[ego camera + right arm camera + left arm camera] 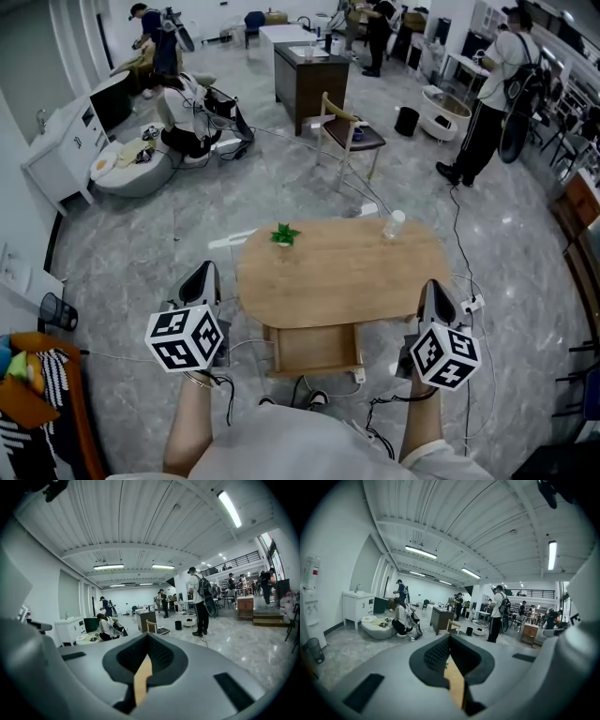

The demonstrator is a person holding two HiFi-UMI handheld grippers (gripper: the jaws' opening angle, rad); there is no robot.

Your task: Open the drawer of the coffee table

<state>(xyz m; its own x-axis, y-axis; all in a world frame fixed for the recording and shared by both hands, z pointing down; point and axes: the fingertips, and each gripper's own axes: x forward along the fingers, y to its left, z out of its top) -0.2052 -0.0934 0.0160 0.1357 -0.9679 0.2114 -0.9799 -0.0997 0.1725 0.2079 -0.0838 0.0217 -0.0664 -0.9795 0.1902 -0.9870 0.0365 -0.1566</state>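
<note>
The oval wooden coffee table (337,272) stands in front of me, and its drawer (314,349) sticks out from under the near edge towards me. My left gripper (202,274) hovers off the table's left end and my right gripper (433,289) off its right end; neither touches the table or the drawer. In the left gripper view the jaws of the left gripper (451,639) meet, with only a sliver of the table's wood (457,686) showing through. The right gripper (148,641) looks the same, shut and holding nothing.
A small green plant (284,234) and a pale bottle (394,223) stand on the tabletop's far side. Cables (375,408) trail on the floor by the drawer. A chair (345,136) and a dark cabinet (307,80) stand beyond, with people around the room.
</note>
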